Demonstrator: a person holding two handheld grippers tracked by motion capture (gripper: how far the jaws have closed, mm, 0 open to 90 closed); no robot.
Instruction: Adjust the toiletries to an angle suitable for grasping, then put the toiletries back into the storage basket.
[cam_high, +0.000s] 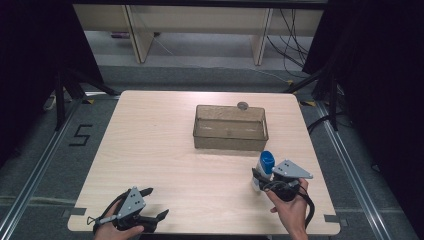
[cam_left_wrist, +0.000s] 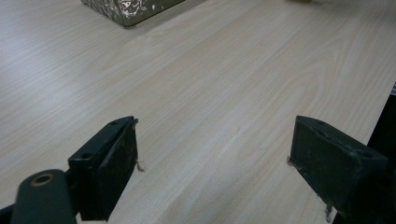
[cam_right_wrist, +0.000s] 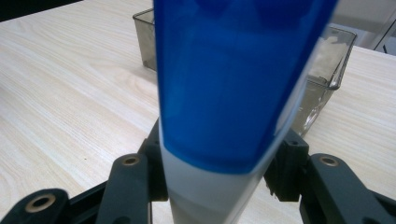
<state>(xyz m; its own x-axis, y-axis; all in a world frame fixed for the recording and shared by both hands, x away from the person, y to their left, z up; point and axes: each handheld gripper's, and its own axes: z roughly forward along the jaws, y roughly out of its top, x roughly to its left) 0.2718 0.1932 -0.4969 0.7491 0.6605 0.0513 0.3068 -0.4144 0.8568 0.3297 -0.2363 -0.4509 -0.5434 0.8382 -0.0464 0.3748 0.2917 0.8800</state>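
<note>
A white bottle with a big blue cap (cam_high: 265, 167) stands upright at the table's front right, a short way in front of the bin. My right gripper (cam_high: 260, 180) is shut on its white lower body. In the right gripper view the blue cap (cam_right_wrist: 233, 84) towers close to the camera, and the right gripper (cam_right_wrist: 219, 172) has its black jaws pressed against the bottle's sides. My left gripper (cam_high: 156, 202) rests near the front left edge, jaws wide apart. In the left gripper view the left gripper (cam_left_wrist: 215, 163) has only bare wood between its jaws.
A clear smoky plastic bin (cam_high: 227, 141) sits at the table's middle right, seemingly empty; its corner (cam_left_wrist: 126, 9) and its far wall (cam_right_wrist: 327, 60) show in the gripper views. A small grey round thing (cam_high: 243, 105) lies behind it. The table edge runs just below both hands.
</note>
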